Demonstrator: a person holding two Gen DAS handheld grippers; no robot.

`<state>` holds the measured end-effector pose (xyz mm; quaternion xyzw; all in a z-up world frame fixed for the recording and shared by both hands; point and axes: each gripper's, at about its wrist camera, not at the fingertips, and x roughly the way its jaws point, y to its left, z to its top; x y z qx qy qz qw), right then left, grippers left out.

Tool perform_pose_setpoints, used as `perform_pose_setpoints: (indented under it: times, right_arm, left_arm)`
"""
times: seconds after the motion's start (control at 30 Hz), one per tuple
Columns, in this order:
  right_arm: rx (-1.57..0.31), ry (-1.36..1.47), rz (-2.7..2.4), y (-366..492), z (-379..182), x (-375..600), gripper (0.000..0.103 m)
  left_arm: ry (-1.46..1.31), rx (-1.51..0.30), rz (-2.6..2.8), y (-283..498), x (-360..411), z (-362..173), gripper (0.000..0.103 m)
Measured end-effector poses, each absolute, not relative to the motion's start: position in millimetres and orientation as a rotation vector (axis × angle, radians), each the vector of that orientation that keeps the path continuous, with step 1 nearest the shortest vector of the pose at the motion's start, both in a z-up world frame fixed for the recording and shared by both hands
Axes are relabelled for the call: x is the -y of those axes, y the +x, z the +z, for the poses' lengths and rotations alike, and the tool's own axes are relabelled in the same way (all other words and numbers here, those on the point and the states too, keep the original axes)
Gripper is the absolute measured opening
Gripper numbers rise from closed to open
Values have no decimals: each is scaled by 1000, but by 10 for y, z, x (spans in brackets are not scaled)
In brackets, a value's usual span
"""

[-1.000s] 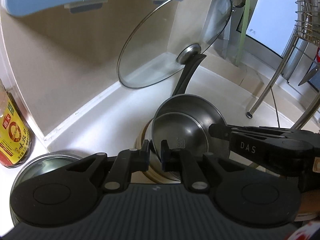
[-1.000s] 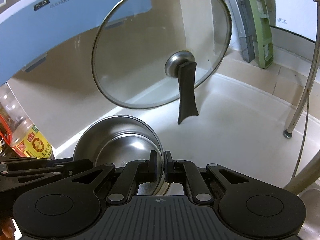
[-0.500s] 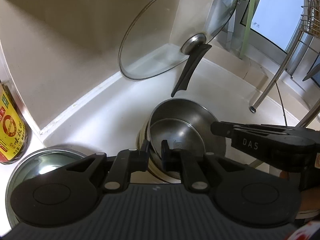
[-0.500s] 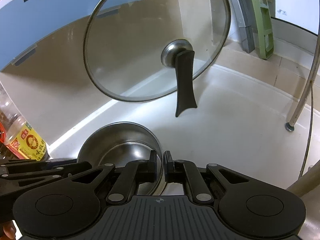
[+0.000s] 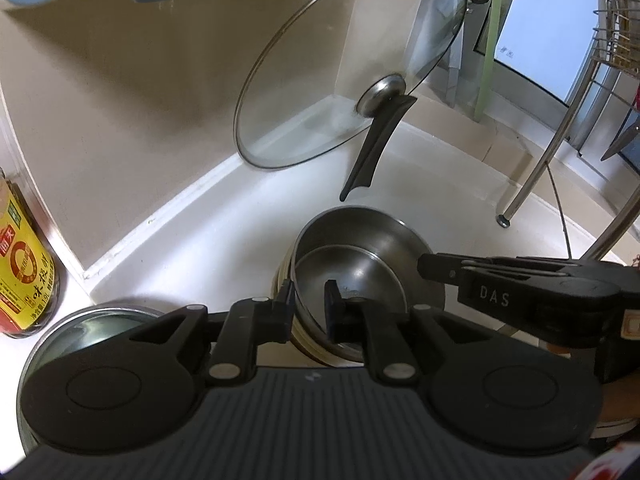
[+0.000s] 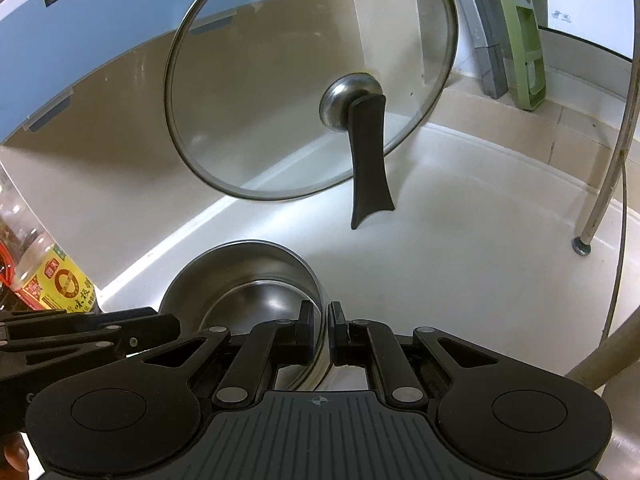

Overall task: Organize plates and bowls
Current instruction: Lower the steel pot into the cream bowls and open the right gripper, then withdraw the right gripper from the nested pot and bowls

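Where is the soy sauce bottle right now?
In both wrist views, the soy sauce bottle stands at the far left, beside the beige wall.

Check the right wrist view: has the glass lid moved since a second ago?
No. The glass lid and the metal rack's foot shift up the frame together, so the camera moved, not the lid.
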<state>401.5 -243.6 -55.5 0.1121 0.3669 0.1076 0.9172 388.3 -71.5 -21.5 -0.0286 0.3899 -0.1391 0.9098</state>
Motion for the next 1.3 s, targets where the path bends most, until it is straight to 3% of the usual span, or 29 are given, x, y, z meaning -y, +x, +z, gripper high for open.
perform_pose_setpoints:
  times: [0.27, 0.37, 0.4, 0.43, 0.5, 1.3]
  right_arm:
    - [-732, 251, 244, 3872, -476, 2479, 8]
    - [-736, 251, 253, 3794, -453, 2485, 13]
    - [-736, 248, 258, 3761, -445, 2486, 23]
    - [-734, 247, 261, 3727, -439, 2486, 39]
    - [-728, 244, 271, 3644, -419, 2492, 55]
    - [-776, 262, 311, 2741, -386, 2510, 63]
  left_arm:
    - [-55, -766, -295, 3750, 706, -97, 15]
    - [-50, -753, -307, 3666, 699, -50, 17]
    - [-46, -749, -310, 3631, 698, -38, 19]
    - [-42, -747, -312, 3601, 698, -27, 22]
    - [-40, -750, -318, 3535, 680, -20, 24]
    - [-32, -817, -298, 2558, 524, -166, 25]
